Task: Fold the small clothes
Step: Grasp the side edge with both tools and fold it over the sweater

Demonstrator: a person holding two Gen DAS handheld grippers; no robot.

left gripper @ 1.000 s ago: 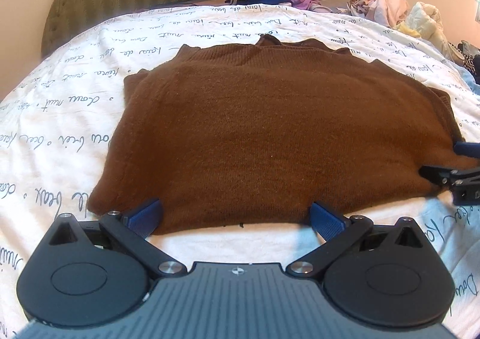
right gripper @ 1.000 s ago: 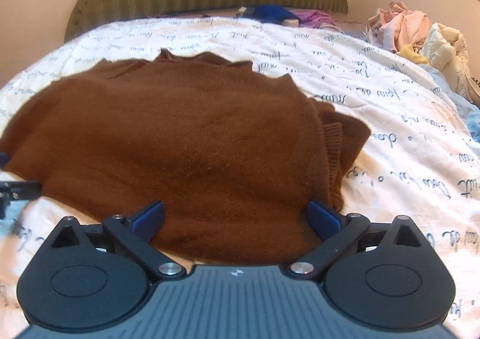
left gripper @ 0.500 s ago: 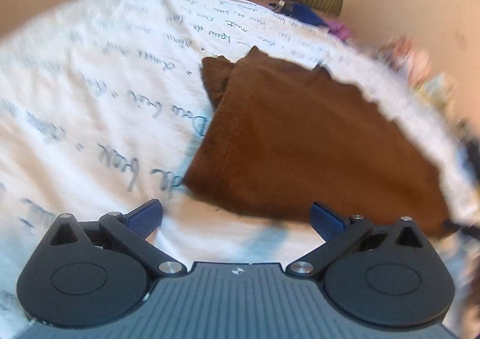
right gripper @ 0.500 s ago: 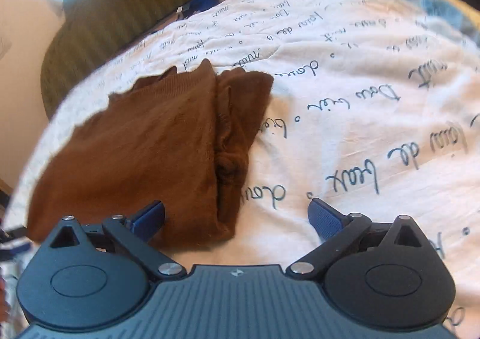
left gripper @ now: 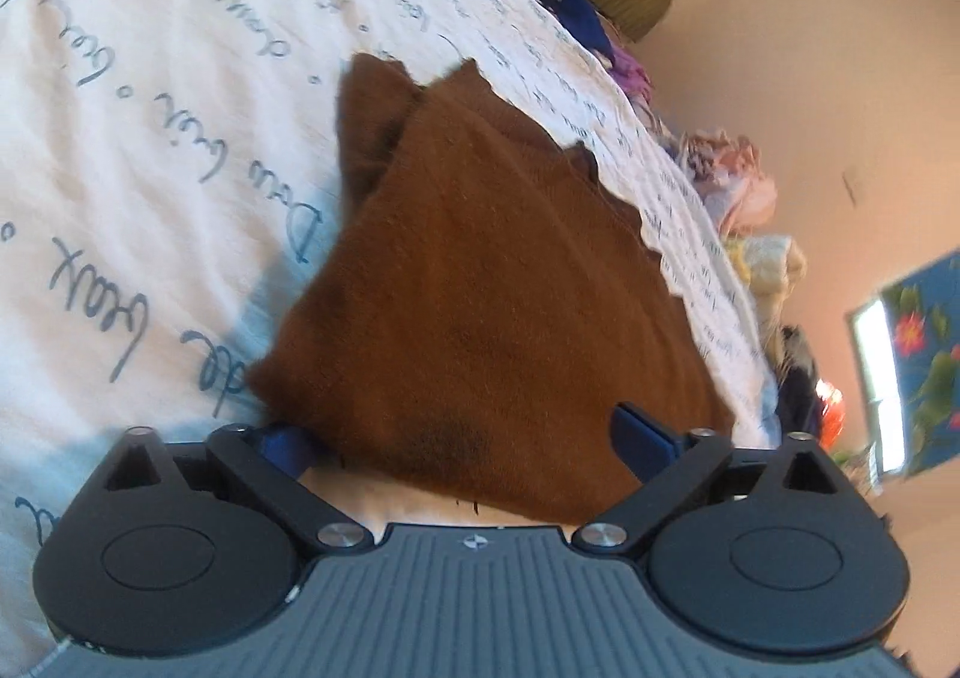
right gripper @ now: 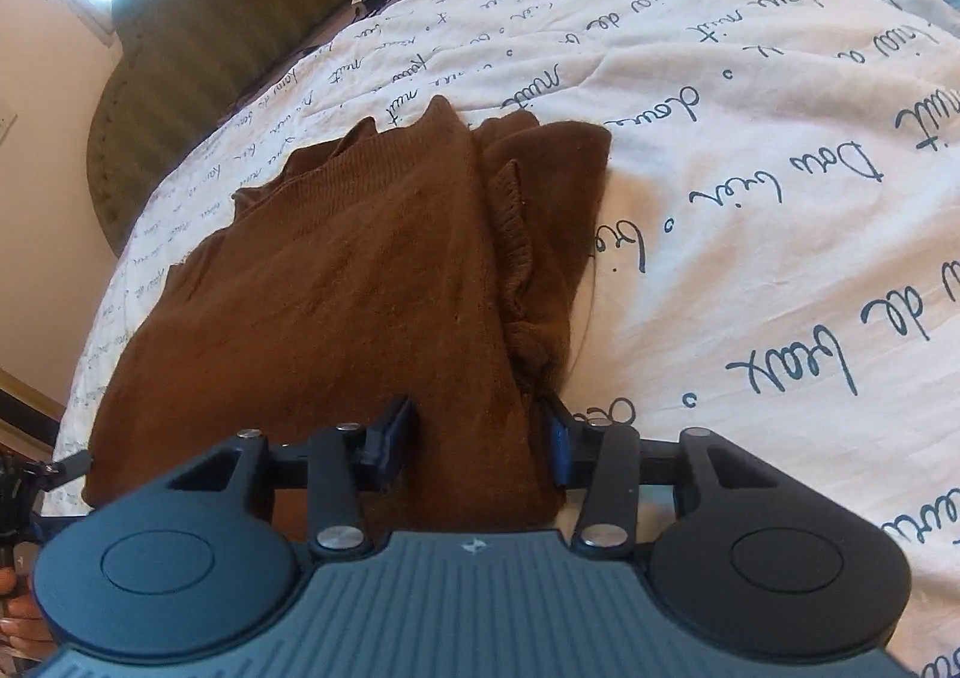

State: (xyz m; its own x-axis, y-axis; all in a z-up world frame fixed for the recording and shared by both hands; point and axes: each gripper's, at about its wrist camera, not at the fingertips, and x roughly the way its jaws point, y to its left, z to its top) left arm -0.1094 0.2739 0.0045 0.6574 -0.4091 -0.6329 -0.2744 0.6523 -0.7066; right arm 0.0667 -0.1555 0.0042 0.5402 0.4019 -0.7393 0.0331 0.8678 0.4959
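Now both tools work the near hem of the brown sweater; right tool narrowed around its corner; left tool wide, straddling the cloth; next, judging so, left closes, then both carry the hem forward.

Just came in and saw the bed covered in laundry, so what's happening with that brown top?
A person is folding a brown sweater on the bed's script-printed cover with two handheld grippers. The right gripper has narrowed its jaws around the sweater's near corner, though a firm pinch isn't clear. The left gripper is wide open with the sweater's other near corner lying between its fingers. A pile of other clothes waits at the far side.
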